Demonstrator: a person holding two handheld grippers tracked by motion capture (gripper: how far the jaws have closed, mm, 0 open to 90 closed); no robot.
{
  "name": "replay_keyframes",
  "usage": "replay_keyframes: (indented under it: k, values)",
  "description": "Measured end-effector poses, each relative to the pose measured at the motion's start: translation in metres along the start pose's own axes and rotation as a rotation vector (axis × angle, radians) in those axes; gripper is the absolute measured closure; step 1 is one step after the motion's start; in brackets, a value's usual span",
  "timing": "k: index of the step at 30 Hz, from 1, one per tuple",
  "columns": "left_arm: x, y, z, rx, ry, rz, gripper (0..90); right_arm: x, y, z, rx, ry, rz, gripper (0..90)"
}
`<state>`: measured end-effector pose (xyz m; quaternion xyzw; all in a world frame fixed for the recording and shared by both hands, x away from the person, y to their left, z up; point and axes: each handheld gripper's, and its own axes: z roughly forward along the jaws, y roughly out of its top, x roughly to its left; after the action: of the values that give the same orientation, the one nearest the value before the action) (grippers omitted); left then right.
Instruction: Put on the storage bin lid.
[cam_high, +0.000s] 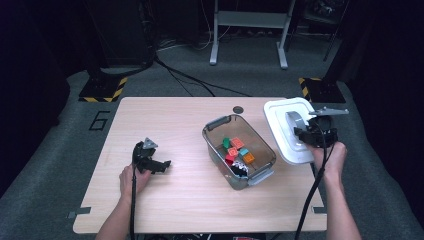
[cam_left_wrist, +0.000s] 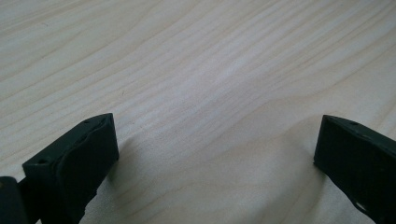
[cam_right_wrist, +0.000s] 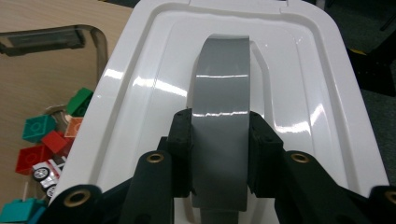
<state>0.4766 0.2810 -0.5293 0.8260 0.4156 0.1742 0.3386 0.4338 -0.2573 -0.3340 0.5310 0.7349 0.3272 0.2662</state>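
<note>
Right tongs (cam_right_wrist: 219, 154) were clamped on the lid's (cam_high: 280, 120) grey handle (cam_right_wrist: 222, 93), lid held right of the bin (cam_high: 239, 150). Left tongs (cam_left_wrist: 215, 158) gaped wide over the tabletop (cam_high: 165, 120). Next I'd guess: set it down flat.

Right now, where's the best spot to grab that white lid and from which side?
By the grey handle arching over the middle of the white lid, jaws on its two edges, coming from above. It stands proud of the smooth top; the right gripper is clamped there.
</note>
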Motion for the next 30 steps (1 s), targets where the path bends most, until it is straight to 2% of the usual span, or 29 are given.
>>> replay_keyframes:
  k: [15,20,26,30]
  values:
    - [0.0,0.0,0.0,0.0,0.0,0.001,0.0,0.062,0.013,0.01,0.025,0.11,-0.032,67.5]
    - [0.0,0.0,0.0,0.0,0.0,0.0,0.0,0.083,0.011,0.017,0.031,0.156,-0.039,67.5]
    - [0.0,0.0,0.0,0.0,0.0,0.0,0.0,0.104,0.009,0.026,0.048,0.181,-0.045,67.5]
    - [0.0,0.0,0.0,0.0,0.0,0.0,0.0,0.115,0.007,0.031,0.05,0.203,-0.069,67.5]
